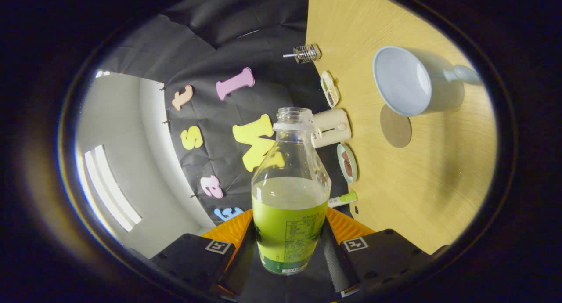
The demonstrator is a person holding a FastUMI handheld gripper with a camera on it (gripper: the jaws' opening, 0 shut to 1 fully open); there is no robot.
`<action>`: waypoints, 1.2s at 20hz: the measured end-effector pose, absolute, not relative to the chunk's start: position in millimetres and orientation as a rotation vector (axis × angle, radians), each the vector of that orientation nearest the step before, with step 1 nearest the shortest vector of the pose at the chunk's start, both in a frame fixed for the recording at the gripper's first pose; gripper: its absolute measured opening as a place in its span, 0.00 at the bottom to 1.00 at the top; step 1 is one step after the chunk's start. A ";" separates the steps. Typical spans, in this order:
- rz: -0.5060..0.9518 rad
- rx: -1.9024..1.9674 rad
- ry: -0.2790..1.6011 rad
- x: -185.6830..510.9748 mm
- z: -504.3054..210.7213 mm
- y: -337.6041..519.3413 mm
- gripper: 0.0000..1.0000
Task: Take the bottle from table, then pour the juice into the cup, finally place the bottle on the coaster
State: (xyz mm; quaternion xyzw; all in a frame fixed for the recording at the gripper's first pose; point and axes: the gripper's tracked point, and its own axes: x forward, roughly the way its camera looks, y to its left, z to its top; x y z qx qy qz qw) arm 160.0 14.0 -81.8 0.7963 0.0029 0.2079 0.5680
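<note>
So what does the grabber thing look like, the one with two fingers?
The gripper has two chunky black blocks, one on each side. Each block carries a little white square with a black pattern on it, and the right block has small round holes. Inside them sit bright orange ribbed pieces, and the dark fingers run forward from there.

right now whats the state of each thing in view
gripper: shut on the bottle
bottle: uncapped, about half full of juice, held between the fingers
cup: empty, on the table beyond the fingers
coaster: bare, next to the cup
table: wooden, carrying the cup and coaster
</note>
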 end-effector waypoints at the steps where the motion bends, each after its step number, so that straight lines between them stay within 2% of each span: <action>1: 0.493 1.887 -0.002 161.1 -81.8 12.7 0.77; 24: 0.522 2.049 -0.102 161.0 -70.7 0.9 0.77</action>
